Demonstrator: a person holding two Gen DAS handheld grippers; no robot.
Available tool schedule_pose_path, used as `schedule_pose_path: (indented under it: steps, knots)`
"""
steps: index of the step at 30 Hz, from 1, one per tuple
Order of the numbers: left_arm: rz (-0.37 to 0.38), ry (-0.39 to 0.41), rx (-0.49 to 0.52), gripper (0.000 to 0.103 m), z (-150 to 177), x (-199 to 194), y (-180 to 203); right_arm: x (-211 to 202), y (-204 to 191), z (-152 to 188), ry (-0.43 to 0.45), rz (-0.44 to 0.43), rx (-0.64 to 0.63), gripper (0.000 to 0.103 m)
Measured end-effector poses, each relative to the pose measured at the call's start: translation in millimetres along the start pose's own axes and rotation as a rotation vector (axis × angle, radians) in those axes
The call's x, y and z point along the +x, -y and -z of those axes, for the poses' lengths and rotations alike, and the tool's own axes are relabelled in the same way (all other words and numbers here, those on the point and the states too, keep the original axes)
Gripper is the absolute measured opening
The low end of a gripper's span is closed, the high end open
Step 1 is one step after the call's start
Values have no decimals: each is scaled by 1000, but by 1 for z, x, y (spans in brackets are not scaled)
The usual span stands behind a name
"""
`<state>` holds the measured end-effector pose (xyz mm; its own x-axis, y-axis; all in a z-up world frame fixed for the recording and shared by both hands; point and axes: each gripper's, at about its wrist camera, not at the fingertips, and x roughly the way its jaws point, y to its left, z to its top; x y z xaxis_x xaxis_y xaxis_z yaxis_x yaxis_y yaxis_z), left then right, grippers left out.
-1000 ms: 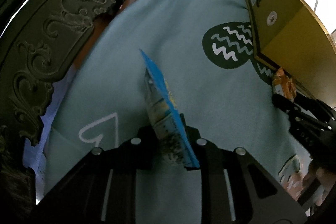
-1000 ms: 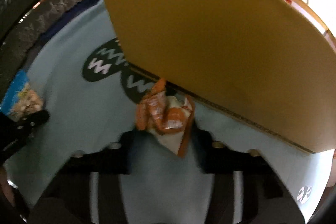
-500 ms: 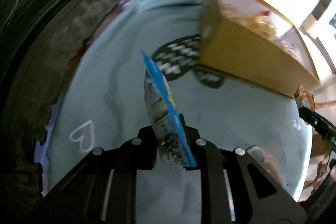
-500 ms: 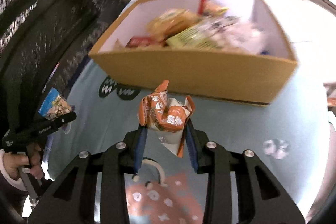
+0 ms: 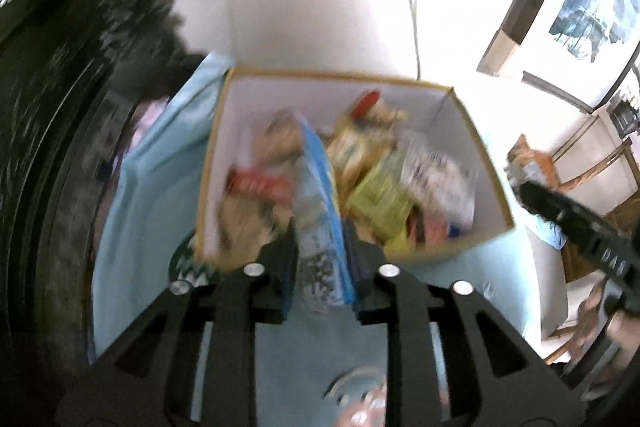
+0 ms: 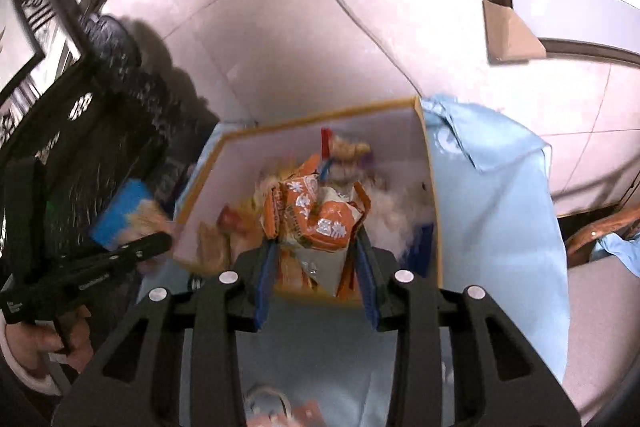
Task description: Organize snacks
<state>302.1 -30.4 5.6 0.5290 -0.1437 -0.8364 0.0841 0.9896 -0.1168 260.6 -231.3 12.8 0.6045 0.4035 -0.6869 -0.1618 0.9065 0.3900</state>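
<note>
Two packets are poised above the box point(image 5: 490, 195): the left gripper point(image 5: 320, 255), jaws just easing apart, has a blue packet point(image 5: 320, 203) between them; the right gripper point(image 6: 316, 259) pinches an orange packet point(image 6: 316, 219). Advise releasing each well inside the walls, one at a time. Snacks point(image 5: 376, 183) already crowd the box; the light blue cloth point(image 6: 500, 211) beneath is bare.

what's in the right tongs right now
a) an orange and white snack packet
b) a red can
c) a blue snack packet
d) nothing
a: in the right wrist view the right tongs are closed on an orange and white snack packet, held in front of the open cardboard box of snacks.
</note>
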Motion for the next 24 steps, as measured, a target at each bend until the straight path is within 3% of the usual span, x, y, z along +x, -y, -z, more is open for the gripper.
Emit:
schedule_pose_path:
  steps: [4,5,6,7,9,15,24]
  knots:
    - [-22,-8,5,53,-39,29,13,31,9,-24,-16,7,51,41]
    - [-25,-17,-2,70,-45,38,13,37,11,-28,-19,23,56,43]
    - [-47,-31,-12,90,-51,46,14,44,12,-33,-25,62,61,56]
    - [-86,-36,-31,94,-56,53,14,47,14,-35,-25,94,73,75]
    - [-105,-21,-56,96,-58,59,12,50,17,-35,-10,165,115,81]
    - [-93,-50,-25,96,-44,61,12,44,17,-22,-20,135,84,81]
    - [-116,-37,16,96,-22,26,22,15,-1,4,-12,127,23,82]
